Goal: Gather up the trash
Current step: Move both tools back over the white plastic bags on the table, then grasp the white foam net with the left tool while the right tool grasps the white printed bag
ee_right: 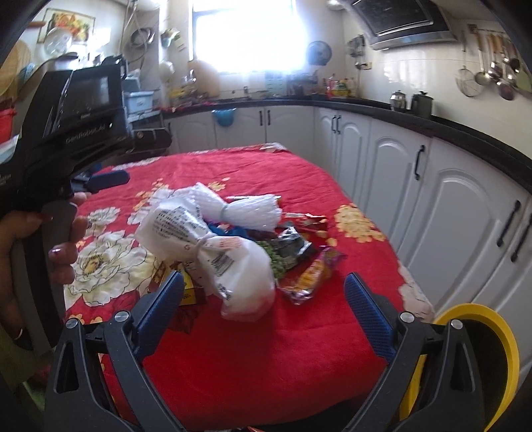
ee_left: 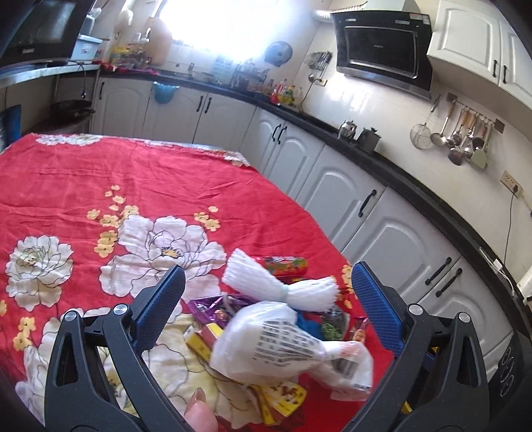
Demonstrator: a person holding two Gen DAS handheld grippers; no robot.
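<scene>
A heap of trash lies on the red flowered tablecloth (ee_left: 99,179) (ee_right: 252,359). A knotted white plastic bag (ee_left: 276,342) (ee_right: 219,246) with printed text sits on top. Behind it lies a tied white foam net (ee_left: 282,282) (ee_right: 246,209). Colourful snack wrappers (ee_left: 286,266) (ee_right: 312,275), a dark green packet (ee_right: 289,249) and a yellow box (ee_left: 202,339) lie around them. My left gripper (ee_left: 266,302) hangs open just above the heap, its blue pads either side of the bag. My right gripper (ee_right: 264,302) is open at the bag's near end. The left gripper (ee_right: 109,179), held by a hand, also shows in the right wrist view.
A yellow-rimmed bin (ee_right: 485,335) stands off the table's right edge. White cabinets (ee_left: 395,232) under a black counter run along the right and back. Hanging utensils (ee_left: 465,136) and a range hood (ee_left: 382,50) are on the wall. A microwave (ee_left: 43,30) sits at left.
</scene>
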